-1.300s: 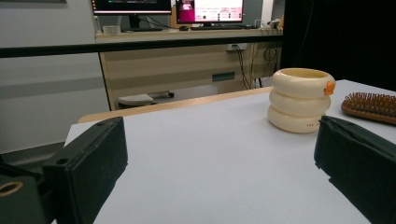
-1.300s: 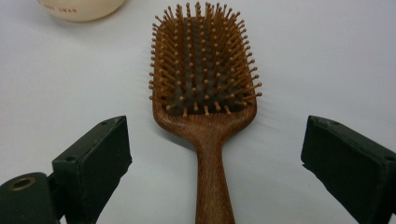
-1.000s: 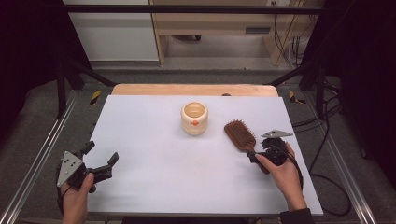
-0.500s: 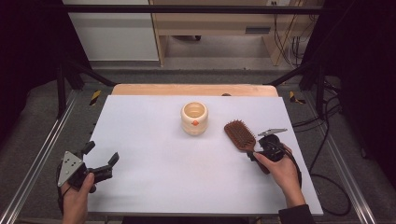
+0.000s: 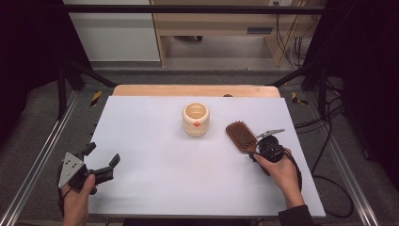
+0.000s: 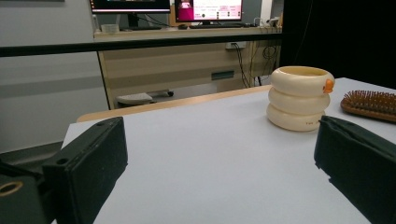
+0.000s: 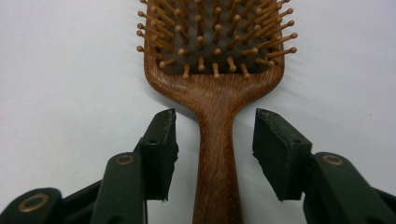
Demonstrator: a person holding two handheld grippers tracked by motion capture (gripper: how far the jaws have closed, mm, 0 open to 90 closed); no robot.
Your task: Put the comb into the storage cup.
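A brown wooden hairbrush (image 5: pixel 239 134) lies bristles up on the white table, right of centre. Its handle (image 7: pixel 217 163) points toward my right gripper (image 5: pixel 254 152). That gripper's jaws have just been closing and now straddle the handle. A narrow gap shows on each side, so the pads (image 7: pixel 161 140) do not touch the wood. A cream ribbed cup (image 5: pixel 195 119) with a small orange mark stands upright mid-table. My left gripper (image 5: pixel 103 154) rests open at the front left corner, with nothing between its jaws. In the left gripper view the cup (image 6: pixel 299 98) and the brush (image 6: pixel 369 103) lie far ahead.
The white tabletop (image 5: pixel 155 179) lies bare between the two hands. A wooden board edge (image 5: pixel 193 90) runs along the back. Metal frame rails (image 5: pixel 42 155) flank the table, and cables (image 5: pixel 329 141) trail at the right.
My right hand has edged slightly left along the brush's handle. The left hand and its gripper have stayed where they were, and the cup and brush have not shifted.
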